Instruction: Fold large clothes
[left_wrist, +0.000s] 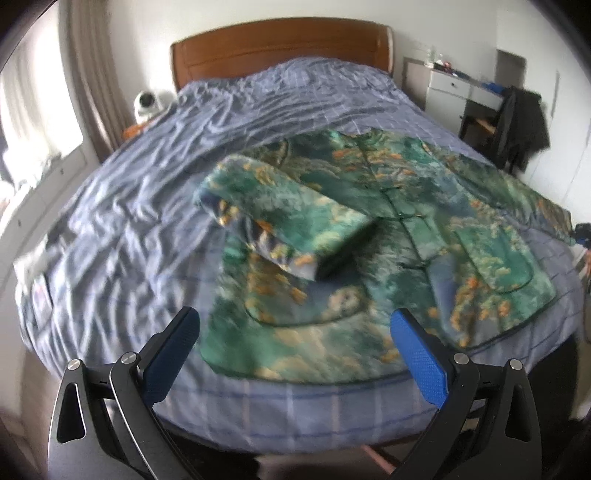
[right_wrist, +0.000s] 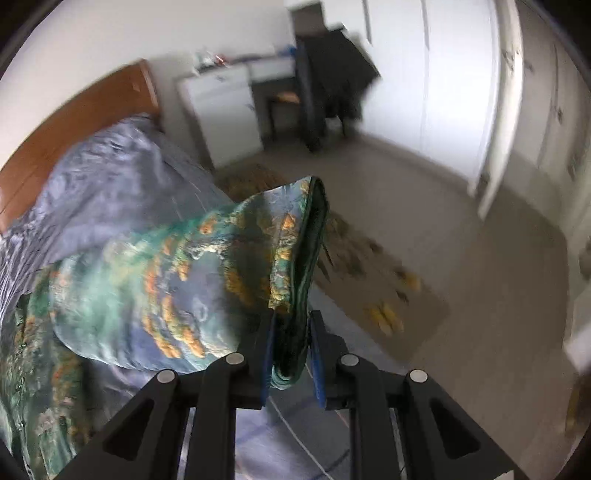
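Bedroom with a wooden headboard (left_wrist: 280, 40): the bed (left_wrist: 129, 192), under a creased blue checked sheet, carries a green-and-orange patterned jacket (left_wrist: 388, 229) spread near its foot, one sleeve (left_wrist: 280, 218) folded across the front. Right claw (right_wrist: 291, 350) pinches the other sleeve's cuff (right_wrist: 299, 258), lifted off the sheet. Left claw (left_wrist: 295, 328) hangs spread, holding nothing.

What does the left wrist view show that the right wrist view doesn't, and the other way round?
Only the left wrist view shows the left gripper open and empty above the bed's near edge, one sleeve already folded across the jacket, and the curtain. Only the right wrist view shows the right gripper shut on the other sleeve's cuff, plus the rug on the floor. Both show the jacket, the blue bedspread and the wooden headboard.
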